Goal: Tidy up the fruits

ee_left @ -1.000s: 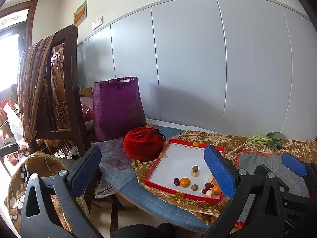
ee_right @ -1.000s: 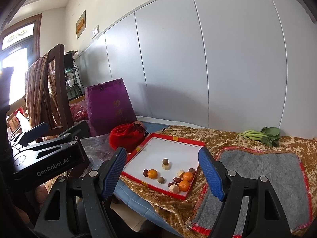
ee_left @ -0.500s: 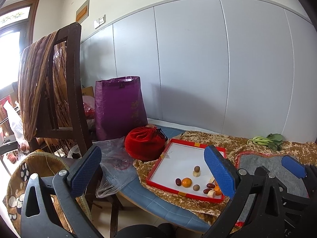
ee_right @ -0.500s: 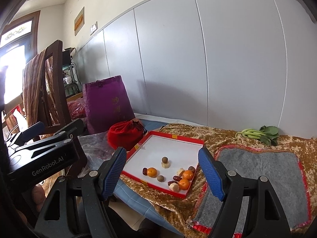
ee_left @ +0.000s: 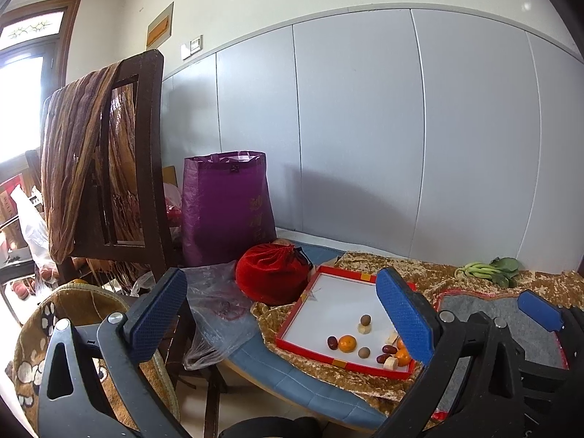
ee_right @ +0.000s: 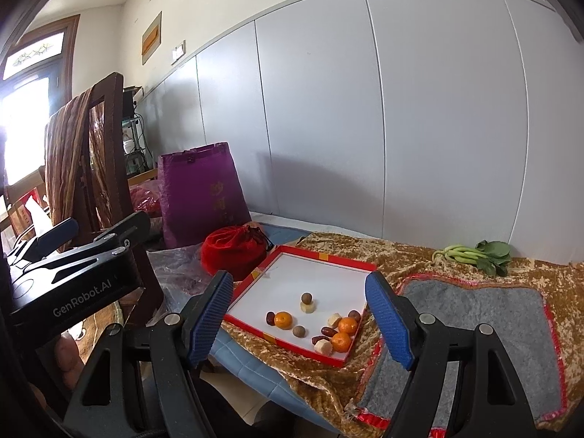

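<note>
A red-rimmed white tray (ee_right: 314, 273) (ee_left: 339, 299) lies on the gold cloth. Near its front edge lie small oranges (ee_right: 283, 320) (ee_left: 346, 343), dark red dates (ee_right: 328, 331), brown round fruits (ee_right: 306, 297) and pale banana pieces (ee_right: 323, 346). My right gripper (ee_right: 299, 321) is open and empty, held back from the table with the tray between its fingers in view. My left gripper (ee_left: 284, 321) is open and empty, further left and back; its right finger hides part of the fruit. The left gripper body shows at the left of the right wrist view (ee_right: 76, 277).
A red drawstring pouch (ee_right: 233, 252), a purple bag (ee_right: 204, 189) and a clear plastic bag (ee_left: 219, 306) sit left of the tray. A grey felt mat (ee_right: 481, 325) lies right of it, green vegetables (ee_right: 471, 253) behind. A wooden chair (ee_left: 109, 168) stands at left.
Both grippers have drifted slightly toward the table, so the tray appears a little nearer. Both stay open. Nothing on the tray has moved.
</note>
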Tool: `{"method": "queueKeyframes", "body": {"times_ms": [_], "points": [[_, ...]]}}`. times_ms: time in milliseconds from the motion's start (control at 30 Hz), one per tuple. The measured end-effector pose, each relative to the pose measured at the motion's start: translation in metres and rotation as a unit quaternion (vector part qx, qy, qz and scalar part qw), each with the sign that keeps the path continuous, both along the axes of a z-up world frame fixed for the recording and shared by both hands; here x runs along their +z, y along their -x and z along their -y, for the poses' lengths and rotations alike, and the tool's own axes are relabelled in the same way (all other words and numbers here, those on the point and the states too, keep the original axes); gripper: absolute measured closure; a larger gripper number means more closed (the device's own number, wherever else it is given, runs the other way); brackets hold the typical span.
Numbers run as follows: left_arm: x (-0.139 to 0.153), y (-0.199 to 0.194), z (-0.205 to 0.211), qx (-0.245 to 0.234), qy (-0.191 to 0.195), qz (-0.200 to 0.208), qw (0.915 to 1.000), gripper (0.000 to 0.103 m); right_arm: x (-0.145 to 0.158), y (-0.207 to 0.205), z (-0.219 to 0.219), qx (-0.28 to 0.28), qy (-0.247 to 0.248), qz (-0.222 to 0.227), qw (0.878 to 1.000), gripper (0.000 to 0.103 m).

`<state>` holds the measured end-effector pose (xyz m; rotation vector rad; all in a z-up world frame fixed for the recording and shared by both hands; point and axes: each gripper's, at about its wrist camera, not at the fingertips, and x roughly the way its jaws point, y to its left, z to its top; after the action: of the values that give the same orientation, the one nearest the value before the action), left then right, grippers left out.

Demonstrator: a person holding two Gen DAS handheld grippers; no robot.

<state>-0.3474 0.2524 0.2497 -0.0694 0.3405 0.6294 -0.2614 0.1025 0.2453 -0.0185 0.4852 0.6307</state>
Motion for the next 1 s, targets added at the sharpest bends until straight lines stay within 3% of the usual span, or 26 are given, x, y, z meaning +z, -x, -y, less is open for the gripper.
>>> {"method": "queueKeyframes", "body": {"times_ms": [467,1000], "points": [[0.002,0.019,-0.015,0.014,0.005,0.018,0.9997,0.0,0.009,0.014,-0.015,0.001,0.005,0.01,1.0,0.026],[-0.002,0.019,-0.015,0.013,0.007,0.01,0.9998,0.0,-0.005,0.009,-0.023,0.003,0.015,-0.006,1.0,0.024]]}}
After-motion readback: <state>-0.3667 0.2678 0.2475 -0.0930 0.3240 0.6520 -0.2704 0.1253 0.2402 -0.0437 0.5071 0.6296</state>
